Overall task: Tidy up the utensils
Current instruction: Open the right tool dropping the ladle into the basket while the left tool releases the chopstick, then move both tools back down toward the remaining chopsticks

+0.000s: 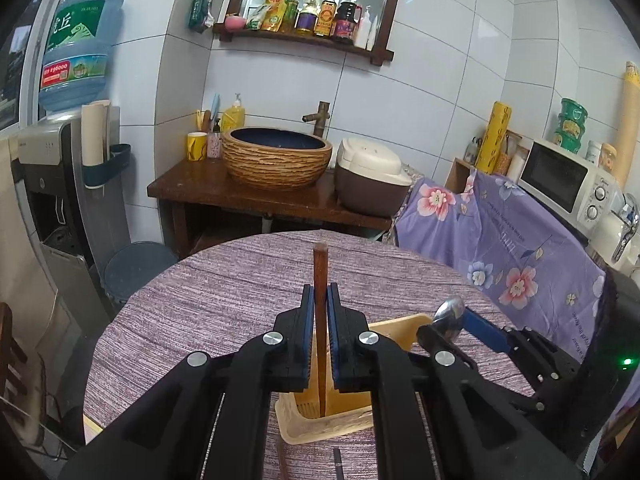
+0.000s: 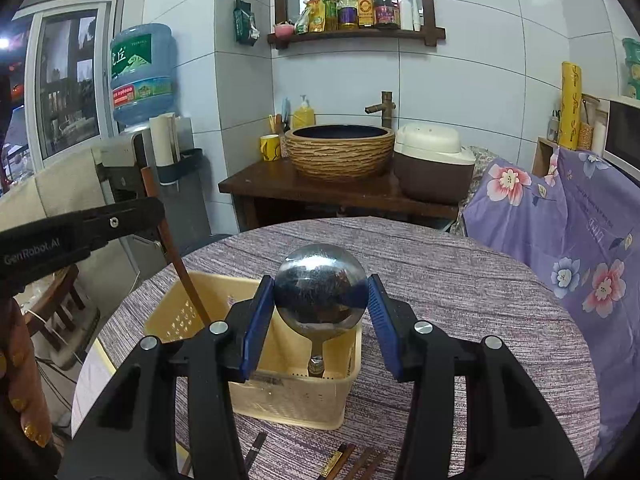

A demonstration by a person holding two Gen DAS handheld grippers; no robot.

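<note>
Right wrist view: left tool (image 2: 160,216) arm reads "GenRobot.AI", clamping a chopstick (image 2: 188,284).

Home kitchen: microwave (image 1: 568,178), rice cooker (image 1: 370,174), sauce btls (image 1: 320,14).

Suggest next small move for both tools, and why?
Probably lower both a little further, then release. The left tool pinches a brown chopstick whose tip is already inside the yellow basket; the right tool holds the ladle above it.
</note>
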